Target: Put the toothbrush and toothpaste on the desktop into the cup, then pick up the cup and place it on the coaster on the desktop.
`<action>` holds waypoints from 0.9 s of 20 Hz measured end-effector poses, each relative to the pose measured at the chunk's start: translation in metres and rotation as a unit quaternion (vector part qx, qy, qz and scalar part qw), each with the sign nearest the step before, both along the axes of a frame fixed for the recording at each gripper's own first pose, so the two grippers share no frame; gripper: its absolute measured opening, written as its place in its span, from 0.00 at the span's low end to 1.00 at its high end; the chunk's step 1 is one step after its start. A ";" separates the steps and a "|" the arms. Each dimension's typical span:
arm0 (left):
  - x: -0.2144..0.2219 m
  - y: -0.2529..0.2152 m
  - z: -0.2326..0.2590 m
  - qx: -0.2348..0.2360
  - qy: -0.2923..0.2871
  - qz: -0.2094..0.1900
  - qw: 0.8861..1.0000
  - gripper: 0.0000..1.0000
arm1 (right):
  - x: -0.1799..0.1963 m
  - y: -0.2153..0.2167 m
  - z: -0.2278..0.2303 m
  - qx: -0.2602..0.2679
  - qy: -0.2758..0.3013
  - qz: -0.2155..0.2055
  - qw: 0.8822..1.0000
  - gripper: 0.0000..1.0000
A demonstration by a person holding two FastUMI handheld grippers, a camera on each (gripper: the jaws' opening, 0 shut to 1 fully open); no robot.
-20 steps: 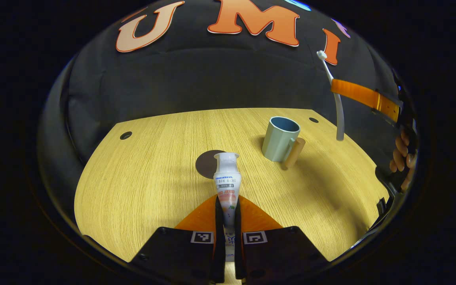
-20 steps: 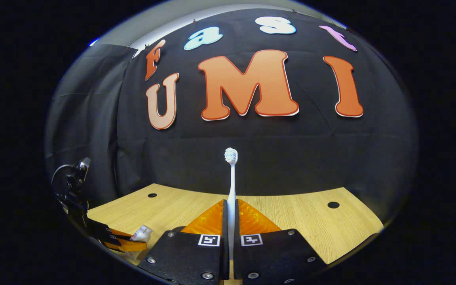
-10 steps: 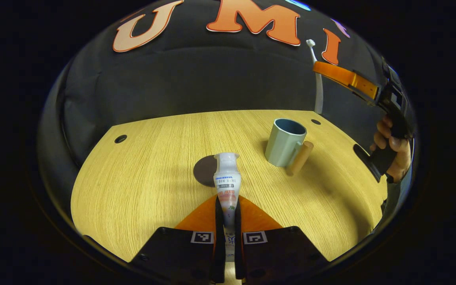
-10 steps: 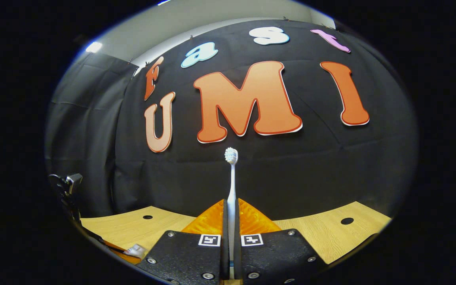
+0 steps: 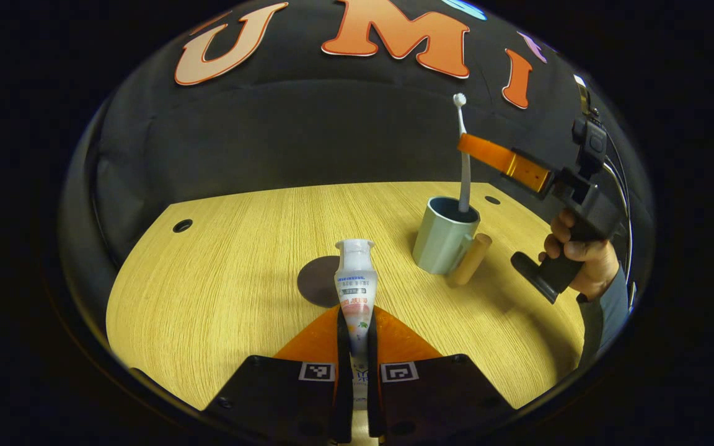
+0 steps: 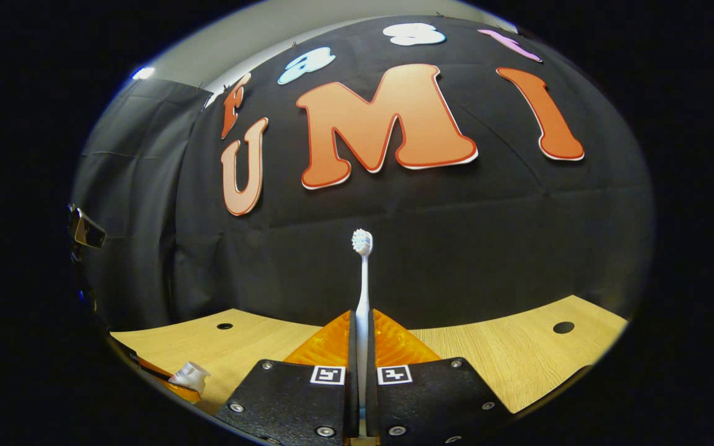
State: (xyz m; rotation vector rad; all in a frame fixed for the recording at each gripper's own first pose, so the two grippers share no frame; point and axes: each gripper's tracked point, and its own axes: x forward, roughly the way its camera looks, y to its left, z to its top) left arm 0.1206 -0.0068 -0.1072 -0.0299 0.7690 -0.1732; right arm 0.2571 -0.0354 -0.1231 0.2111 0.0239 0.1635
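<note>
The right tongs clamp the toothbrush, its handle end inside the cup — released tilted, it might tip the cup. The left tongs clamp the toothpaste near the cup.

Toothbrush lower end hidden inside cup; depth of insertion not determinable. Toothpaste tail hidden between left gripper fingers. Coaster partly covered by toothpaste. Toothpaste label print too small to read.
</note>
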 end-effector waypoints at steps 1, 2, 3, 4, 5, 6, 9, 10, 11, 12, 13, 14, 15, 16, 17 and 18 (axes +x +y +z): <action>0.001 -0.002 0.003 -0.002 -0.007 -0.003 1.000 0.13 | 0.000 0.000 -0.004 -0.001 0.003 0.000 1.000 0.05; 0.004 -0.004 0.007 -0.004 -0.016 -0.005 1.000 0.13 | 0.000 -0.001 -0.007 -0.004 0.007 -0.001 1.000 0.05; 0.009 -0.005 0.010 -0.004 -0.025 -0.006 1.000 0.13 | 0.000 0.000 -0.012 -0.008 0.012 0.001 1.000 0.05; 0.013 -0.007 0.014 -0.005 -0.034 -0.006 0.999 0.13 | 0.000 0.000 -0.017 -0.011 0.018 0.002 1.000 0.06; 0.018 -0.010 0.018 -0.005 -0.043 -0.006 0.999 0.12 | 0.000 -0.002 -0.021 -0.011 0.025 0.002 1.000 0.06; 0.022 -0.012 0.023 -0.007 -0.054 -0.007 0.999 0.12 | -0.001 -0.003 -0.024 -0.009 0.032 0.001 0.999 0.07; 0.039 -0.019 0.042 -0.011 -0.098 -0.007 0.995 0.13 | -0.003 -0.008 -0.034 0.000 0.057 -0.001 0.998 0.09; 0.048 -0.022 0.050 -0.009 -0.115 -0.009 0.993 0.13 | -0.004 -0.010 -0.038 0.006 0.067 -0.001 0.998 0.11; 0.057 -0.028 0.057 -0.006 -0.138 -0.009 0.990 0.13 | -0.006 -0.013 -0.042 0.016 0.079 0.001 0.997 0.12; 0.068 -0.033 0.066 -0.004 -0.159 -0.010 0.987 0.13 | -0.008 -0.014 -0.046 0.026 0.091 0.003 0.996 0.16; 0.077 -0.039 0.076 -0.006 -0.180 -0.011 0.984 0.13 | -0.010 -0.016 -0.050 0.031 0.102 0.004 0.994 0.20; 0.088 -0.045 0.085 -0.011 -0.197 -0.012 0.980 0.13 | -0.013 -0.020 -0.051 0.032 0.109 0.002 0.994 0.29; 0.097 -0.051 0.094 -0.017 -0.216 -0.013 0.976 0.13 | -0.016 -0.024 -0.051 0.030 0.110 -0.001 0.994 0.35; 0.108 -0.056 0.101 -0.024 -0.234 -0.012 0.972 0.13 | -0.017 -0.029 -0.049 0.027 0.107 -0.003 0.994 0.45; 0.119 -0.060 0.105 -0.032 -0.253 -0.011 0.967 0.13 | -0.022 -0.033 -0.047 0.024 0.104 -0.006 0.994 0.51; 0.129 -0.063 0.109 -0.043 -0.269 -0.010 0.962 0.13 | -0.025 -0.039 -0.044 0.023 0.103 -0.009 0.994 0.61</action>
